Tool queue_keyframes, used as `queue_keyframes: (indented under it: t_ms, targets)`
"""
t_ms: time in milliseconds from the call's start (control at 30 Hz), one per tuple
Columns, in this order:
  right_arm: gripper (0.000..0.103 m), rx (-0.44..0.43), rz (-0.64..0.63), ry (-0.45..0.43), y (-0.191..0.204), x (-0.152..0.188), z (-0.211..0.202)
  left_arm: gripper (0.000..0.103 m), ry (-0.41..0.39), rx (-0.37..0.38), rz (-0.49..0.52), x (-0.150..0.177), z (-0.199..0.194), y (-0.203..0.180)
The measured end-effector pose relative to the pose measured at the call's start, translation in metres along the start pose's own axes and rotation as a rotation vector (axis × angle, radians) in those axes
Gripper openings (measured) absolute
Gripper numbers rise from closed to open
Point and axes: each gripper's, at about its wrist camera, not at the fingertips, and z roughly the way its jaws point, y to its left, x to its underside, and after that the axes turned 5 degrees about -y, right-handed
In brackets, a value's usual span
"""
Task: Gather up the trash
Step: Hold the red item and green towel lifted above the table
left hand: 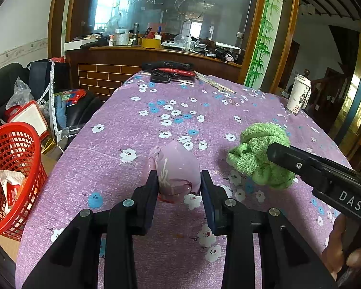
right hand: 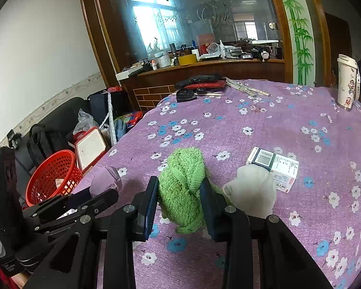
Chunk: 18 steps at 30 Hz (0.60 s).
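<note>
Purple floral tablecloth covers the table, where the left gripper is clamped around a crumpled pink plastic wrapper. Just to its right, the right gripper squeezes a fuzzy green knitted cloth resting on the table, beside a white crumpled wad and a small medicine box. Off the table's left edge sits a red mesh basket holding wrapper scraps.

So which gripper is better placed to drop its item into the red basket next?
Probably the left gripper. Its fingers already grip the crumpled pink plastic wrapper, and the red mesh plastic basket stands off the table's left edge, on its side. The right gripper grips a green knitted cloth, farther away.
</note>
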Motion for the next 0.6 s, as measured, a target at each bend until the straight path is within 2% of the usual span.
queue_keyframes:
  t_ms: [600]
  targets:
    - [0.037, -0.004, 0.007, -0.012, -0.0018, -0.0007, -0.0033, 0.033, -0.003, 0.0, 0.005, -0.0009, -0.0011, -0.0015]
